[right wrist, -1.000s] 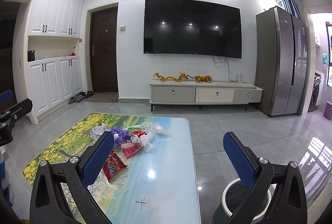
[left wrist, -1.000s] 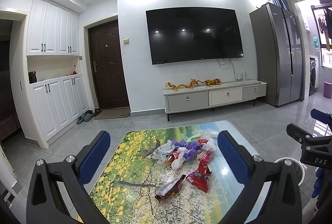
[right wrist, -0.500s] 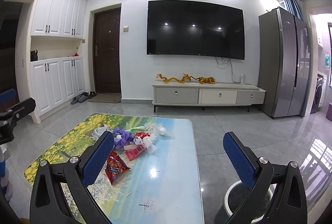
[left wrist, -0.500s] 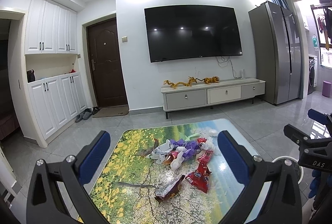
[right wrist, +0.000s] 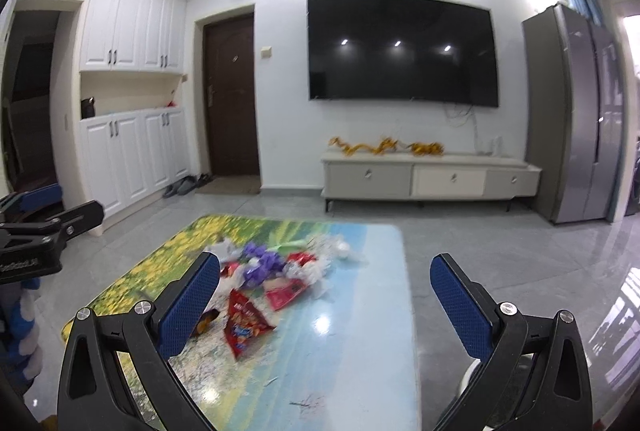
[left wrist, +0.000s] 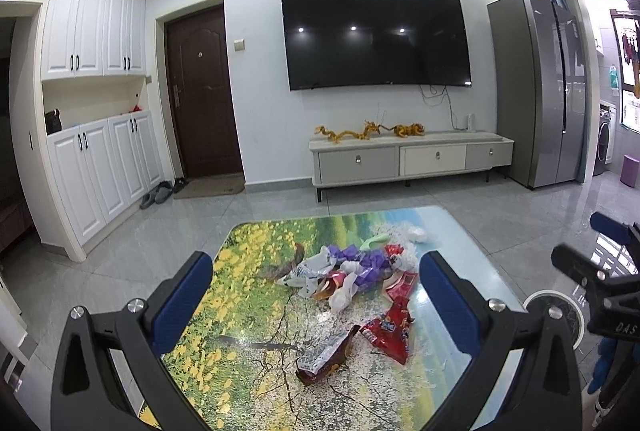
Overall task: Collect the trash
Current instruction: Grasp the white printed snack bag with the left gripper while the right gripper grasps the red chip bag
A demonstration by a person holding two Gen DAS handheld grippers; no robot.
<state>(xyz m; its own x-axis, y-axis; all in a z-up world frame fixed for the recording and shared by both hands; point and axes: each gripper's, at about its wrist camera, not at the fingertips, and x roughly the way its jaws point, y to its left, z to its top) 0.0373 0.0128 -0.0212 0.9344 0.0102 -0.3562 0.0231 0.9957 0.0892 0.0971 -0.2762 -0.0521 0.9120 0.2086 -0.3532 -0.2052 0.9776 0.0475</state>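
Observation:
A pile of trash [left wrist: 352, 271] lies on the flower-print table [left wrist: 248, 311]: purple and white wrappers, a red snack bag [left wrist: 390, 331] and a brown wrapper [left wrist: 326, 355] nearest me. In the right wrist view the pile [right wrist: 276, 267] sits left of centre, with the red bag [right wrist: 242, 327] in front. My left gripper [left wrist: 316, 299] is open and empty, held above the near table end. My right gripper [right wrist: 326, 305] is open and empty over the table's right half. A white-rimmed bin [left wrist: 560, 315] stands on the floor at the table's right side.
The table's right edge [right wrist: 408, 311] drops to grey tiled floor. A TV stand [left wrist: 412, 159] and a fridge [left wrist: 536, 87] stand at the far wall. White cabinets [left wrist: 100, 159] and a brown door [left wrist: 200, 95] are on the left.
Both grippers have drifted slightly leftward and forward over the table; the right wrist view now shows motion blur. Both stay open and empty. The trash has not moved.

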